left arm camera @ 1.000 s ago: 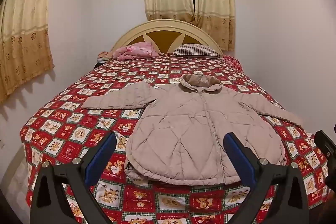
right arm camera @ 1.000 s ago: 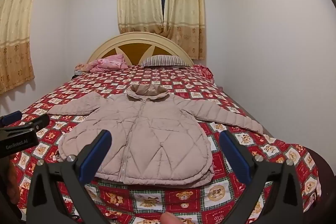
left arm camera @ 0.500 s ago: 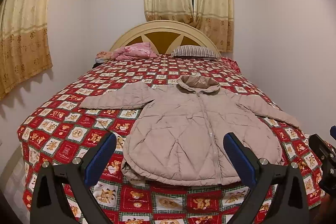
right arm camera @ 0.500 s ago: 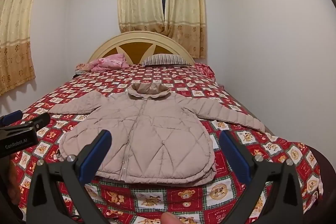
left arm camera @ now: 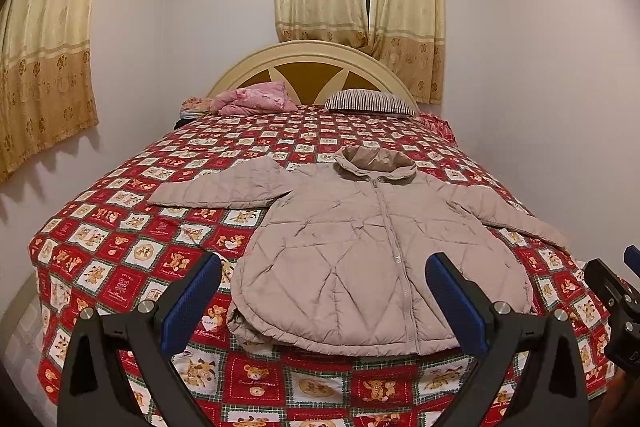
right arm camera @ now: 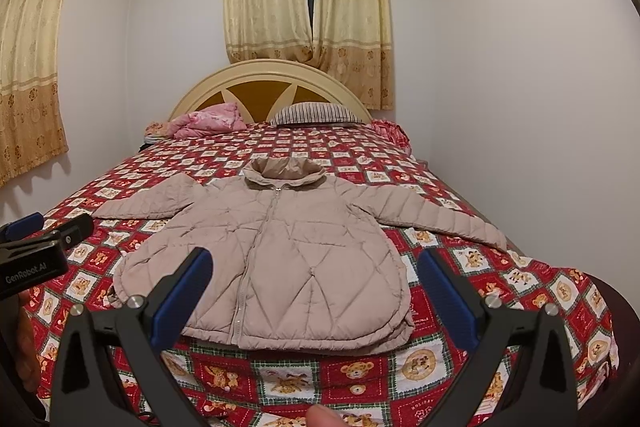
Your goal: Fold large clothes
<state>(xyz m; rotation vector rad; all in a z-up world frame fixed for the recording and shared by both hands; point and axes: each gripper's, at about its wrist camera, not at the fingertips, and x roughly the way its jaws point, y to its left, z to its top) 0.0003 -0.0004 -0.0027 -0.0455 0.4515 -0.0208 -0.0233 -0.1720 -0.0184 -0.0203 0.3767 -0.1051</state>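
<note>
Hovering short of the bed's foot, left gripper (left arm camera: 322,301) and right gripper (right arm camera: 314,297) are both spread wide, holding nothing. Jacket (left arm camera: 372,247) lies face up on the quilt (left arm camera: 132,255), zipped, sleeves out sideways, hem nearest. Looks like folding hasn't started yet, just lining up. Guessing next up is dropping down to pinch a sleeve (right arm camera: 432,217) or hem corner and bringing it across the front.

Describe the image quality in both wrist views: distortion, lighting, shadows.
Left wrist view: strong fisheye bends the walls and bed, dark vignette in the corners; warm indoor light, the side curtain throws scalloped shadows on the wall; jacket sharp. Right wrist view: same barrel distortion, even light, a blurred fingertip at the bottom edge.
</note>
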